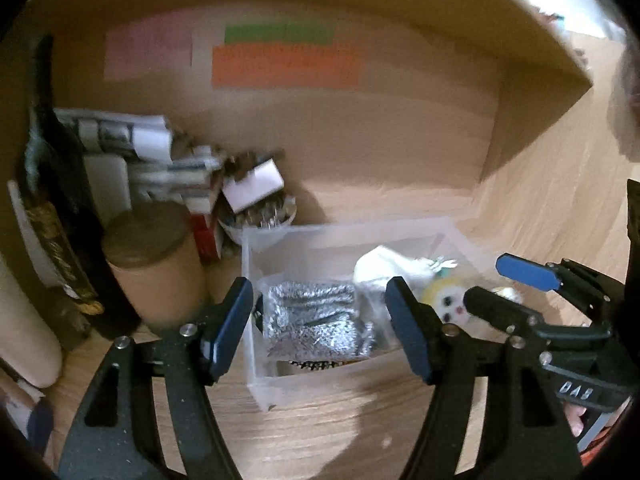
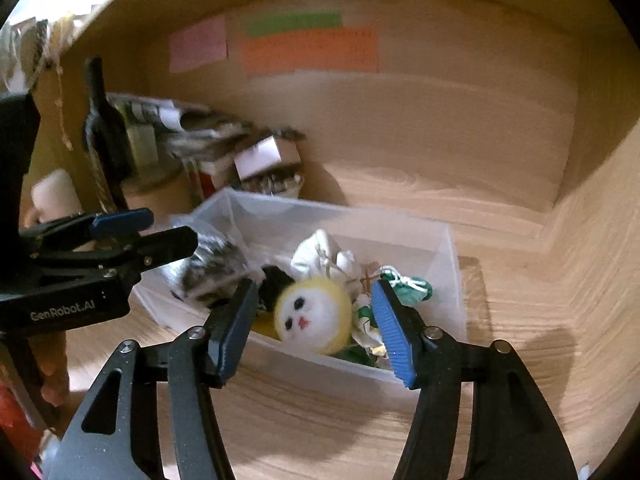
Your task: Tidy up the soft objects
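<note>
The yellow-and-white plush toy (image 2: 314,314) lies in the clear bin (image 2: 454,276) on the bench, straight ahead between the right gripper's (image 2: 314,330) wide-spread fingers, nearer than the empty, wide-spread left gripper (image 1: 320,328).

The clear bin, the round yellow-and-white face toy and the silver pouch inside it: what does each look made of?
Bin: translucent, frosted-looking plastic, apparently rigid; its contents show through the walls. Face toy: plush fabric, matte and fuzzy, with small dark eyes and a red mouth that may be stitched. Silver pouch: likely metallised foil or bubble film, shiny and crinkled with a quilted texture; blur leaves it open.
</note>
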The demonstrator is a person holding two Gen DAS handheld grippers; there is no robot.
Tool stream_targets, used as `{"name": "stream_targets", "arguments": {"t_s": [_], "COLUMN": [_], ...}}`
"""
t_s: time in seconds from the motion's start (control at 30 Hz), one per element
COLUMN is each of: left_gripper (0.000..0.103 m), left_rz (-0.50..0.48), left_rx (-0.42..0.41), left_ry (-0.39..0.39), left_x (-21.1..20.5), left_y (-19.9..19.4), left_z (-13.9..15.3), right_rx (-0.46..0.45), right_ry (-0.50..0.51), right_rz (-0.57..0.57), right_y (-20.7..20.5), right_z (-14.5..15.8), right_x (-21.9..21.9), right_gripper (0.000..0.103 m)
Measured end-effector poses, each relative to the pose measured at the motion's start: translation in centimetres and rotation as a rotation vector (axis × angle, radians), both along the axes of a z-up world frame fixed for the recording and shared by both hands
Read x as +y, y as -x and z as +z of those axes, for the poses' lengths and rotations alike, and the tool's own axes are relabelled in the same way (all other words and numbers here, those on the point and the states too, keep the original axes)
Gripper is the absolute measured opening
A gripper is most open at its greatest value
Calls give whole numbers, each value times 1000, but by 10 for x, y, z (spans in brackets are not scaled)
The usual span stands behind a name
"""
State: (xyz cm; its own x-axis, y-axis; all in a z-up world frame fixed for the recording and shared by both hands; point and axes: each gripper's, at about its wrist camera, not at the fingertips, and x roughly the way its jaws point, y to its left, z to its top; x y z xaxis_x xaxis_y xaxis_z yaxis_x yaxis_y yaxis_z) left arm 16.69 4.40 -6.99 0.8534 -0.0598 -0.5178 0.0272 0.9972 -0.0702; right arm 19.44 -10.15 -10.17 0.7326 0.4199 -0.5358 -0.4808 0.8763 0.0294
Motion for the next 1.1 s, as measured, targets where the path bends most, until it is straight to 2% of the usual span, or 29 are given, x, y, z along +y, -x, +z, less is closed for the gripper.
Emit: {"name": "stream_targets", "arguments": {"t_s": [0.17,0.3,0.43,0.53,0.67,1.1], "left_gripper": [69,70,88,98,102,103], "left_rz": [-7,-26,-20,-7,4,4], "left_rx": [-105,-148,-193,-238,-273,-293], "left_ry": [-36,-28,-19,-20,-17,-36], "left_x": [-8,-13,-15,-16,-17,-22], "left_y": [38,61,80,98,114,131], "left_z": [27,41,50,57,63,67], "right_rx": [-82,-145,-232,-276,-306,-331], "right_ry": [-78,-129,-173,-188,-211,-217], "right_rz": [-7,-10,-24,-43,-57,-63], "right_y": [29,54,82,95,112,135], "right_z": [29,50,68,74,78,76], "right_x": [-18,-34,-48,-52,-58,-60], "right_gripper": [56,56,80,88,103,103]}}
